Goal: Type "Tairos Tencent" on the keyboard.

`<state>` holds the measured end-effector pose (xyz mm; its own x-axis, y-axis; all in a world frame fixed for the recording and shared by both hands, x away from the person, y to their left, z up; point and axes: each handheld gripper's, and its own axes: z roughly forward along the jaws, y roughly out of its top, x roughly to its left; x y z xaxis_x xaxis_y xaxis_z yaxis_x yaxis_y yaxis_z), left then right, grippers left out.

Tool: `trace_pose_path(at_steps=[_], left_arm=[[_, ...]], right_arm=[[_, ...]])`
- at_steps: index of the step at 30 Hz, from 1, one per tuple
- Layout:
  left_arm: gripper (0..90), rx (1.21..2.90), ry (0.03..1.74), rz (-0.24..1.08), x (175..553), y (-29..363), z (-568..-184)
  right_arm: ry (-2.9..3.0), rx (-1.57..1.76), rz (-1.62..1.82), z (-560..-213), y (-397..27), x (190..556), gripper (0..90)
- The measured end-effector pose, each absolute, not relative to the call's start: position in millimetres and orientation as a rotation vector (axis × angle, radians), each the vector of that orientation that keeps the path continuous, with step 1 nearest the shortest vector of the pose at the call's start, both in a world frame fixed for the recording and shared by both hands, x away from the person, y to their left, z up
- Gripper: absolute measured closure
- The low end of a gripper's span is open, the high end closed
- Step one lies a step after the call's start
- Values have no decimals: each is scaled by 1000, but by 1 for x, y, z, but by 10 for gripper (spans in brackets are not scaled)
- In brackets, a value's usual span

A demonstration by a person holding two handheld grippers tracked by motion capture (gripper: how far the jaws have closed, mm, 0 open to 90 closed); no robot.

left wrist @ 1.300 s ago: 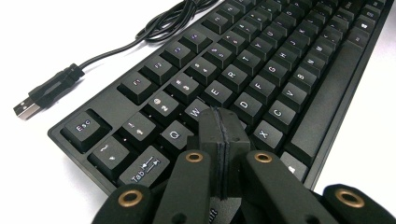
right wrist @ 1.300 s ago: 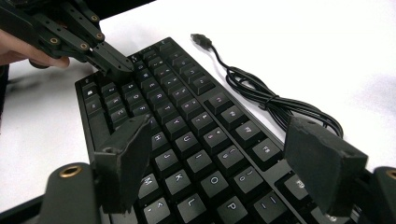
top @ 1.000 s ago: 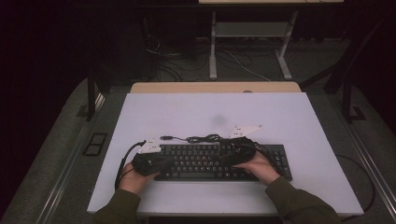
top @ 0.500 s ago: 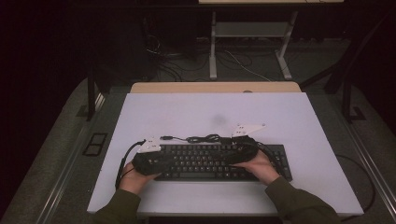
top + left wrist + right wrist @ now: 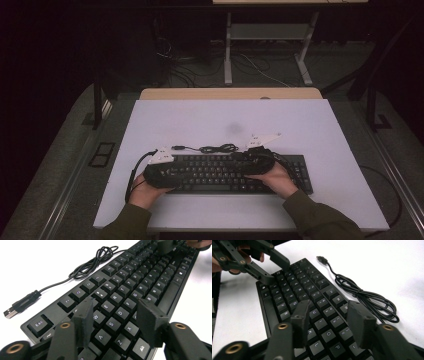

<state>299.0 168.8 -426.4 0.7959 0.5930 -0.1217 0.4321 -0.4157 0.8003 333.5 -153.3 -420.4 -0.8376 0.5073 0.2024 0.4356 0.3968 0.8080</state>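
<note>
Keyboard [image 5: 220,174] lies directly beneath both tongs, long axis running from one to the other. Left gripper [image 5: 113,315], jaws just opening, half-spread over W–D keys, pinching nothing. Right gripper [image 5: 328,315], jaws just closing, half-spread over U–O keys, nothing held.

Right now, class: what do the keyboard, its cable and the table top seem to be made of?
Keyboard: probably moulded black plastic, matt, with white printed letters on the keys.
Cable: likely rubbery black sheath, slightly glossy, coiled in soft loops, with a metal plug tip.
Table top: smooth pale laminate or sheet, hard to tell; faint even sheen.
</note>
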Motion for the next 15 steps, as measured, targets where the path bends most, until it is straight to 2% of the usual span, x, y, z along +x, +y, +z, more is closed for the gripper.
trace_pose_path(at_steps=[8,15], left_arm=[[380,2055,772,215,299,167,-427],[343,2051,771,209,299,165,-427]], right_arm=[[2604,862,1429,-423,-149,334,678],[2625,850,1415,-424,-145,335,770]])
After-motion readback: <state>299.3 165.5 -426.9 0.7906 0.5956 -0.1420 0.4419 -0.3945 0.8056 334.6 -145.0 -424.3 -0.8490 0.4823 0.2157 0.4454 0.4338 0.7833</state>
